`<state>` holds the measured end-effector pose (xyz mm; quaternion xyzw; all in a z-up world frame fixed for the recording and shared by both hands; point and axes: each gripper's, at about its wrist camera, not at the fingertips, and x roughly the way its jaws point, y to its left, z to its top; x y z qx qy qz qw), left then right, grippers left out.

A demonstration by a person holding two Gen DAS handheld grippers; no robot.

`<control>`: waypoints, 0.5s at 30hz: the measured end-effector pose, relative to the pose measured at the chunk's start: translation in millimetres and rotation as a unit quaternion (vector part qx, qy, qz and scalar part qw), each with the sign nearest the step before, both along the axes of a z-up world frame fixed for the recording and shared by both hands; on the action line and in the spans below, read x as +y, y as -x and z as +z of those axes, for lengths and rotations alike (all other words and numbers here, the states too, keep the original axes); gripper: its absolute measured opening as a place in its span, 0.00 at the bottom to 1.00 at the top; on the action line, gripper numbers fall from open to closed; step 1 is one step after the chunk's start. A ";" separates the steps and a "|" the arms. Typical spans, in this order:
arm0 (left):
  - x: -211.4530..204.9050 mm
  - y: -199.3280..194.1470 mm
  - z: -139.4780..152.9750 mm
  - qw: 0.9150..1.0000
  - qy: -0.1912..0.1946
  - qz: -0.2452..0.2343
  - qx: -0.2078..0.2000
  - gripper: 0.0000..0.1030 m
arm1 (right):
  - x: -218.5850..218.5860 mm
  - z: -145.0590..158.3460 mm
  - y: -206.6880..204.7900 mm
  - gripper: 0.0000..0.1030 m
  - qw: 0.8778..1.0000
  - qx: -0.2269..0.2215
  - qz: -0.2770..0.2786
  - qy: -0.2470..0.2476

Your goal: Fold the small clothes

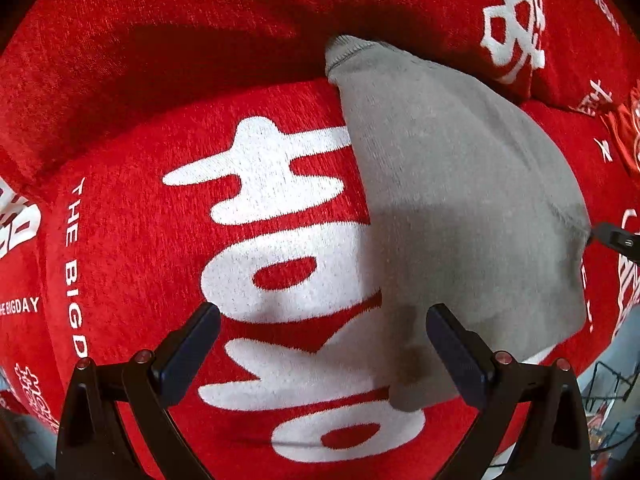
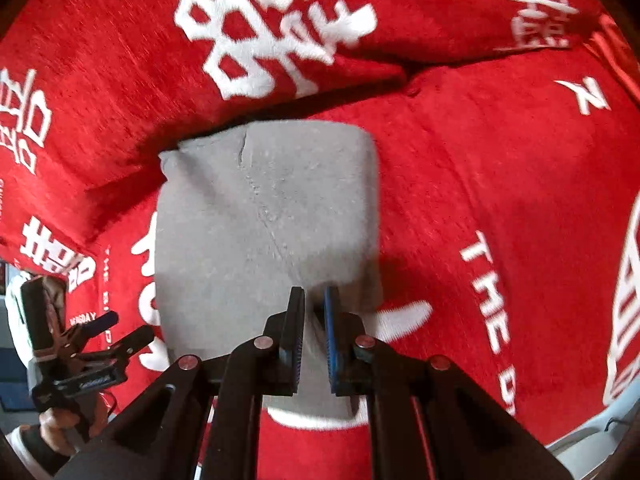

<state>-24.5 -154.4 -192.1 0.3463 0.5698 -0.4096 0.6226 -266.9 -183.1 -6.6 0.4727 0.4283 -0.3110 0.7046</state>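
A small grey garment [image 1: 460, 200] lies folded into a rough rectangle on a red cushion [image 1: 140, 248] printed with large white characters. In the right wrist view the grey garment [image 2: 264, 216] fills the middle. My right gripper [image 2: 313, 300] is shut on its near right edge, and a ridge of cloth rises to the pads. The right gripper's tip [image 1: 612, 238] shows at the garment's right edge. My left gripper [image 1: 324, 316] hangs open, pointing straight down over the garment's left edge, with nothing between its fingers. A hand holds the left gripper [image 2: 132, 324] at the garment's left side.
A red back cushion [image 2: 120, 80] with the same white print rises behind the garment. Red seat cloth [image 2: 500, 184] stretches to the right. A black wire basket [image 1: 612, 392] stands beyond the cushion's edge.
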 end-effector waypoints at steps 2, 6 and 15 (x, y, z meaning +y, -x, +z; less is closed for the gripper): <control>-5.5 2.0 -1.6 1.000 0.000 0.002 0.000 1.00 | -7.3 -16.3 -5.5 0.09 1.000 0.024 0.005 -0.016; -10.5 3.5 -5.3 1.000 0.000 0.001 0.002 1.00 | -17.1 -33.3 4.8 0.09 0.999 0.032 0.001 -0.037; -18.4 13.8 -1.9 1.000 -0.002 -0.003 -0.002 1.00 | -19.0 -27.6 33.1 0.12 0.998 0.023 -0.015 -0.049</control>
